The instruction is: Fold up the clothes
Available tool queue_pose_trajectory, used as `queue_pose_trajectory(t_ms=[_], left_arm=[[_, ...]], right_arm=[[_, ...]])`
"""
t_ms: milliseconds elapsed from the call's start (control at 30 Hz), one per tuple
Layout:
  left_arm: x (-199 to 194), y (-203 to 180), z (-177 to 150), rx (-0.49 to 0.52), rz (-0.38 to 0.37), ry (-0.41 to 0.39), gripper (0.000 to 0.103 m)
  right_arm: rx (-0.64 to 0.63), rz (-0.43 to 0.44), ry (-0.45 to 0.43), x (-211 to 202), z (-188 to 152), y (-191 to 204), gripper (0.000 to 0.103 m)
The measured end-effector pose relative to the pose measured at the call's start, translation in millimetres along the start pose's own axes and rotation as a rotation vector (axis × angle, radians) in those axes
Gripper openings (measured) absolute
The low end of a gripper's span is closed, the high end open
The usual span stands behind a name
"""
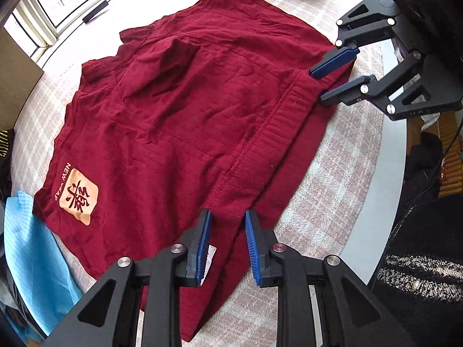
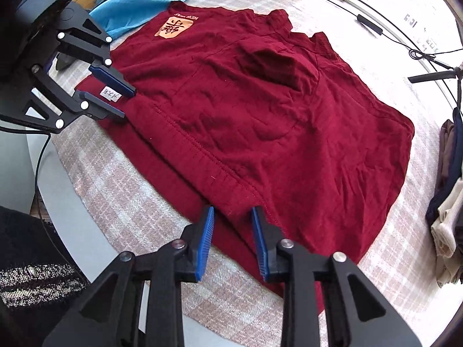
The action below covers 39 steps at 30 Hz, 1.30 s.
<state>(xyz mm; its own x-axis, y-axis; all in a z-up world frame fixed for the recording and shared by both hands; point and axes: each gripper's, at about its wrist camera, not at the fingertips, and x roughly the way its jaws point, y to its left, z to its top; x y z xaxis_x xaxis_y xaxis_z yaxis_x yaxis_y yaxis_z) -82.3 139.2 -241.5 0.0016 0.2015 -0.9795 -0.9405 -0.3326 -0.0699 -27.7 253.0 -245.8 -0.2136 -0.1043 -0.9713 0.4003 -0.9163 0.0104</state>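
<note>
A dark red garment (image 1: 185, 121) with an orange "NEW YEAR" patch (image 1: 78, 196) lies spread on the table; it also shows in the right wrist view (image 2: 275, 121). Its ribbed hem runs along the near edge, folded over a lower layer. My left gripper (image 1: 227, 217) is open, jaws astride the hem edge at one corner; it also shows in the right wrist view (image 2: 127, 101), near a white label (image 2: 110, 94). My right gripper (image 2: 233, 212) is open over the hem's other end, and also shows in the left wrist view (image 1: 315, 85).
A checked pink-white cloth (image 1: 332, 179) covers the round grey table (image 1: 390, 179). A light blue garment (image 1: 31, 248) lies beside the patch end. Folded clothes (image 2: 448, 202) are stacked on the far side. A cable and black remote (image 2: 370, 24) lie near the window.
</note>
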Motion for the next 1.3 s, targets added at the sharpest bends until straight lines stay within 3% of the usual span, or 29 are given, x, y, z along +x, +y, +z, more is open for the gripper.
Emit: queue_pose_trajectory(t_ms=[167,367,633,833,933,967,1100,1167,1200,1300], left_arm=[[-4.1,-0.8,1.0,0.002,-0.026,0.003,0.011],[-13.8,-3.8,4.2,0.003,-0.014,-0.036,0.004],[-27.6,-14.2,-8.0,-0.005,-0.072,-0.046,0.002],[-16.2,-29.3,-19.1,0.011,-0.147,0.016,0.002],[-11.6,-30.8,-27.2,0.000,-0.111,0.063,0.003],[-20.1,-25.7,-33.9,-0.029,-0.110,0.047,0.005],[-52.9,4.2,-70.9,-0.222,-0.082,-0.007,0.017],[-60.3,39.2,-86.7,-0.314,-0.066,-0.014,0.023],[-57.8,54.2,-79.8,-0.351,-0.064,-0.016,0.023],[-12.6,77.8,-112.0,-0.507,-0.098,0.011,0.029]], right_arm=[[0.001,0.010,-0.010,1.5,5.0,-4.3,0.043],[0.002,0.010,-0.019,2.1,10.6,-10.0,0.003],[-0.016,0.042,-0.020,-13.4,8.8,-4.6,0.003],[-0.060,0.031,0.048,-2.6,-4.9,5.6,0.003],[-0.045,0.013,0.065,-0.7,-6.5,4.2,0.009],[-0.030,0.025,0.067,-8.1,-9.5,1.9,0.018],[0.209,0.134,-0.088,-58.7,-43.5,-37.9,0.047],[0.357,0.121,-0.152,-70.3,-63.7,-62.0,0.047],[0.407,0.090,-0.159,-66.8,-66.6,-67.5,0.047],[0.556,0.052,-0.128,-64.5,-91.4,-99.3,0.047]])
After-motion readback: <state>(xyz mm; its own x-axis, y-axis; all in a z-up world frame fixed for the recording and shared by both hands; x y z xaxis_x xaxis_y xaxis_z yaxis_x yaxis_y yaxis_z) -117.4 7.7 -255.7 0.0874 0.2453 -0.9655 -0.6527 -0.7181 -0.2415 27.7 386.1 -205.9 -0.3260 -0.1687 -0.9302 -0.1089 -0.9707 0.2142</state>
